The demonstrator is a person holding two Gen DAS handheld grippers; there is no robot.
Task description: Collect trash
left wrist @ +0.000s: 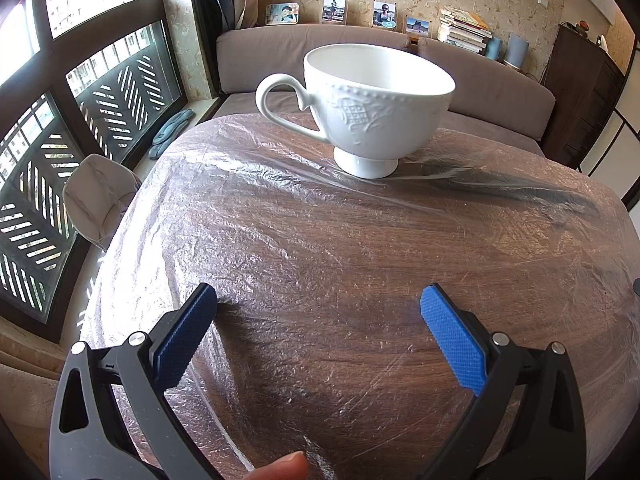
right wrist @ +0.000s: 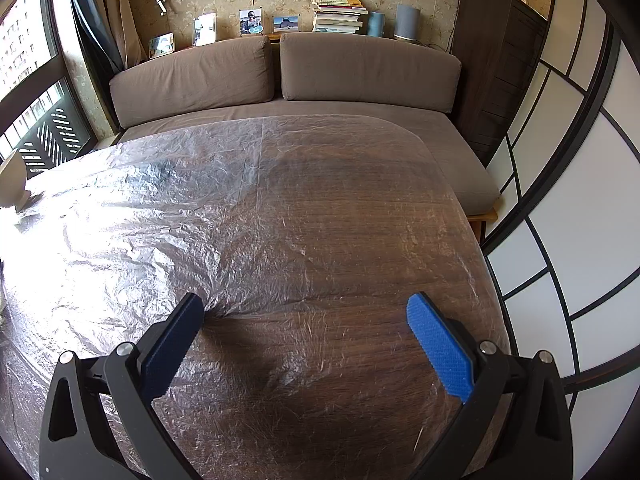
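Transparent plastic sheet (left wrist: 320, 240): thin, crinkled, glossy with window glare, spread flat over the dark wood-grain bench (right wrist: 360, 240), reaching its rounded edges. White embossed footed teacup (left wrist: 368, 104): upright on the sheet at the far side, handle leftward. Left tongs (left wrist: 320, 312): spread wide, holding nothing. Right tongs (right wrist: 306, 316): likewise spread wide, empty, above the sheet.
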